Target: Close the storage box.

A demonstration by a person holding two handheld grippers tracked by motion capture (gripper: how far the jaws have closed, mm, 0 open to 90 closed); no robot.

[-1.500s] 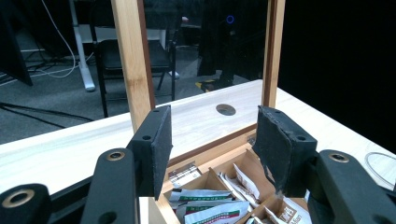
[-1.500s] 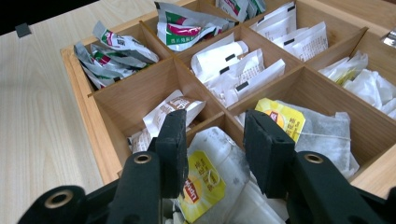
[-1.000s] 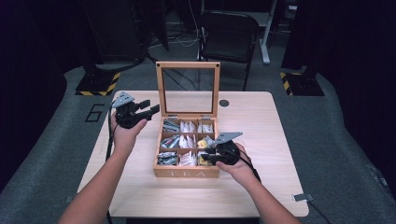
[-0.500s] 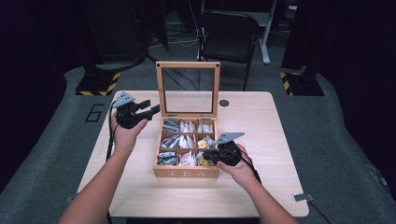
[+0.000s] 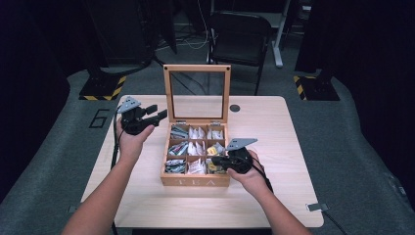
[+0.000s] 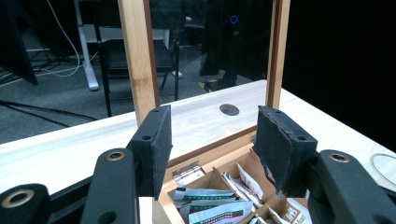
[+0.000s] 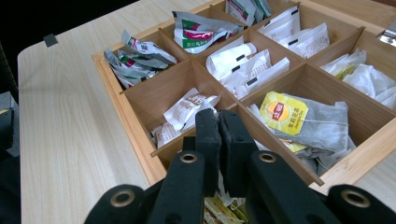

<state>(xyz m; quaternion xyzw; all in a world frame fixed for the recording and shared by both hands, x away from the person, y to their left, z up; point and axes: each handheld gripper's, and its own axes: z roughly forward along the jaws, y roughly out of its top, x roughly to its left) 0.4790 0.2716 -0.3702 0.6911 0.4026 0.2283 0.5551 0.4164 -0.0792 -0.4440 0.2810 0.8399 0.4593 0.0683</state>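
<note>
Right gripper (image 7: 218, 122): jaws just closed, pads nearly together, tips over a divider in the wooden tea box (image 5: 195, 182). Cannot tell whether anything thin is pinched between them. Sits at the box's front right corner in the high view (image 5: 219, 160), tips pointing left into the front row.

Just past the tips: white sachet (image 7: 187, 109) in the middle front compartment, grey tea bag with yellow tag (image 7: 312, 122) in the one to the right. Green-and-red packets (image 7: 201, 30) and silver ones (image 7: 135, 58) in compartments further off.

Left gripper (image 6: 212, 147): jaws apart, nothing between the pads. Held off the box's rear left corner (image 5: 157, 116), clear of it, aimed past the upright glass lid (image 5: 196, 93).

Box near the middle of the light wooden table (image 5: 274, 127), lid standing open at the back, TEA on the front wall.
</note>
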